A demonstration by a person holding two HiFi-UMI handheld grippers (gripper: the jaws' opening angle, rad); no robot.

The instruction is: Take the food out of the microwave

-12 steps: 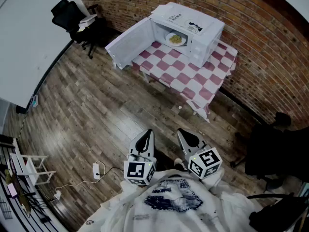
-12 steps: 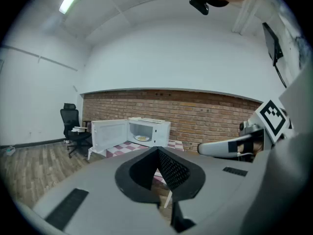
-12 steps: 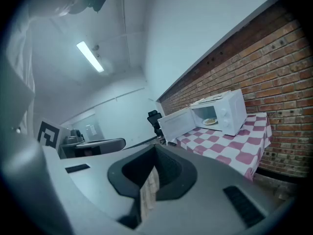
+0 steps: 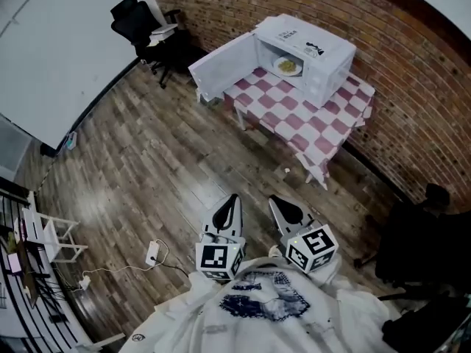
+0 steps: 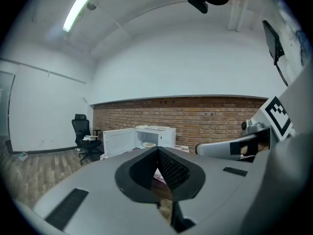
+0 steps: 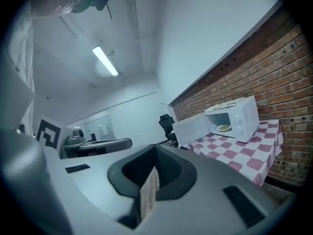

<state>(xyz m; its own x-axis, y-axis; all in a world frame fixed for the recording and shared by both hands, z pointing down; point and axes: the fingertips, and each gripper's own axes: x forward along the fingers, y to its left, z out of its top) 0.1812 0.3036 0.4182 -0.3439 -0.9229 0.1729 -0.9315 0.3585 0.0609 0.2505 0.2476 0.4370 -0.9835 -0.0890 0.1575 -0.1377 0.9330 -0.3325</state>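
Note:
A white microwave [image 4: 307, 46] stands on a table with a pink-and-white checked cloth [image 4: 313, 120] against the brick wall, far ahead of me. Its door [image 4: 221, 65] hangs wide open to the left. Inside lies a white plate of yellowish food [image 4: 287, 66]. The plate [image 5: 147, 144] also shows small in the left gripper view, and the plate [image 6: 223, 128] in the right gripper view. Both grippers are close to my body, side by side, well short of the table. My left gripper [image 4: 234, 198] is shut and empty. My right gripper [image 4: 274, 199] is also shut with nothing in it.
Wooden floor lies between me and the table. A black office chair [image 4: 136, 17] stands at the back left by a white wall. A power strip with a cable [image 4: 153, 254] lies on the floor near my left. Dark chairs [image 4: 419, 237] stand at the right, a white rack [image 4: 48, 237] at the left.
The head view has shifted, so the table and microwave now sit slightly further right in it. Both grippers keep their places and stay shut.

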